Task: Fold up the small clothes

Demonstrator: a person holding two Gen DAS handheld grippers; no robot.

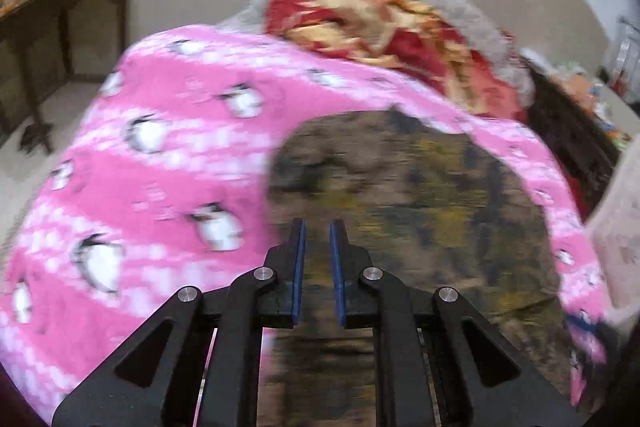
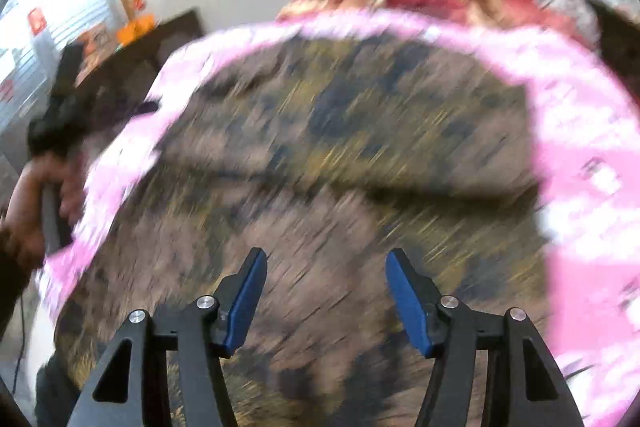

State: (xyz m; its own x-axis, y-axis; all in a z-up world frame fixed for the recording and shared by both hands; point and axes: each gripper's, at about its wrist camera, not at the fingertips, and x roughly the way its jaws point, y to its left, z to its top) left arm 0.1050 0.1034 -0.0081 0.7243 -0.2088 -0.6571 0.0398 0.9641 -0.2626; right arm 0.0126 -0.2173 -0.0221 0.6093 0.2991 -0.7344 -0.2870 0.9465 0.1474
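Left wrist view: blur smears the camouflage garment [image 1: 420, 195] lying on the pink penguin blanket [image 1: 160, 163]; the left gripper [image 1: 318, 227] hangs over it, jaws narrowly parted, empty. Right wrist view: heavier blur; the right gripper [image 2: 322, 259] gapes empty above the garment's middle, while a hand [image 2: 28, 211] at the blanket's left edge holds the other tool.

Two fisheye views are given, each looking forward and steeply down along a handheld gripper's fingers. The left wrist view is held close over a pink penguin-print blanket [image 1: 168, 163], with a camouflage garment [image 1: 420, 211] ahead. The right wrist view is blurred and set nearer the garment [image 2: 320, 155]. Blanket, garment and a red floral cover [image 1: 392, 35] are shared by both.
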